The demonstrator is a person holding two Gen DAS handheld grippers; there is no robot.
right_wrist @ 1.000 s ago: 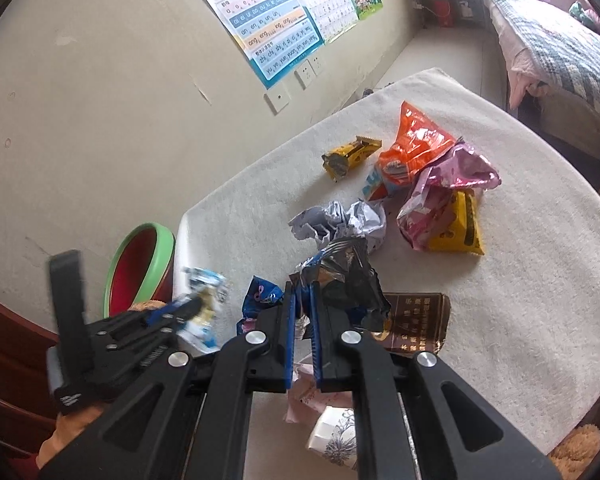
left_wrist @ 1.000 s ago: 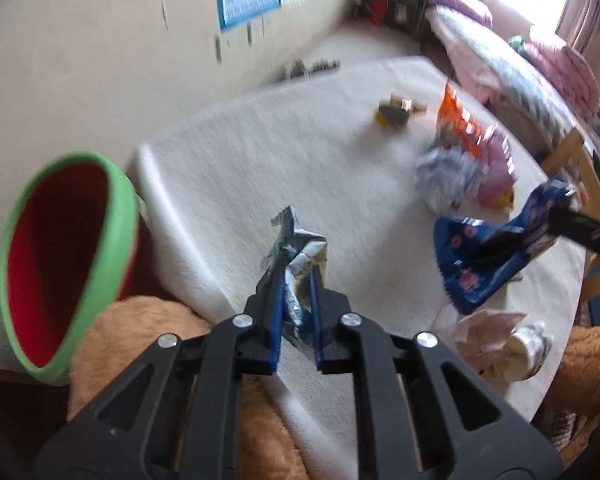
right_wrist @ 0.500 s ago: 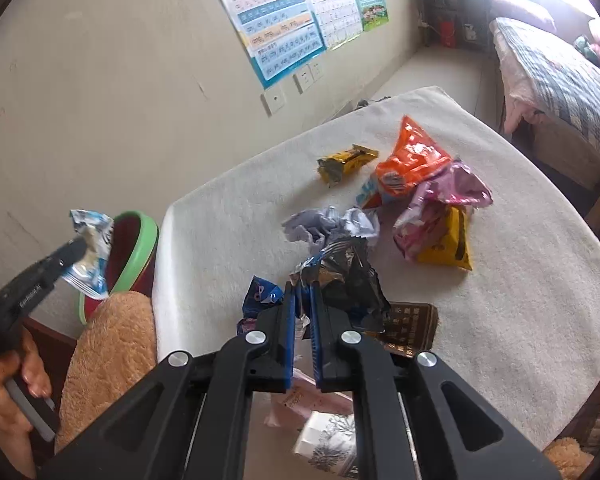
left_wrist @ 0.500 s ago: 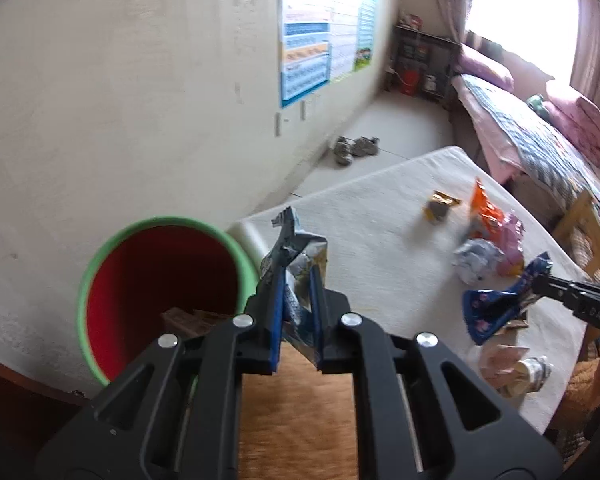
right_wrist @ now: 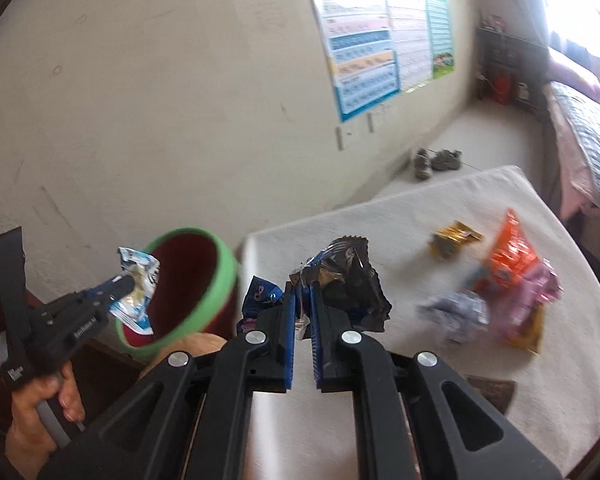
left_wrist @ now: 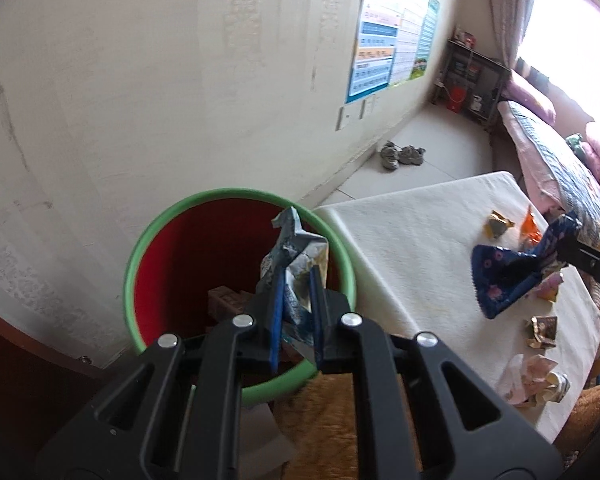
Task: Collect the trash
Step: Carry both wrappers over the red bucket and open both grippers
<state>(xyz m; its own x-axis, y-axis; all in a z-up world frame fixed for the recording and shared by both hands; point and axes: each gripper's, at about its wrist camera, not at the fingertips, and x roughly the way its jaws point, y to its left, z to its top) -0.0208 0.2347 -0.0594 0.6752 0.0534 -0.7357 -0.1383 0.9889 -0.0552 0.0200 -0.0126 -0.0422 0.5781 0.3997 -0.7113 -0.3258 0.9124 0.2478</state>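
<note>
Table [left_wrist: 420, 240], white cloth, stands just beside the bin [left_wrist: 148, 248]; bin has green rim, red inside, a box lying at its bottom.

Left gripper [left_wrist: 296, 280]: jaws clamped on a blue-and-white wrapper [left_wrist: 296, 248], held over the bin's mouth, long axis running up and away from the fingers.

Right gripper [right_wrist: 303, 292]: jaws clamped on a dark blue wrapper [right_wrist: 348, 280], above the table, near the bin's rim, bulk fanning upward.

Loose wrappers [right_wrist: 512, 276] lie on the table, well apart from the bin.
</note>
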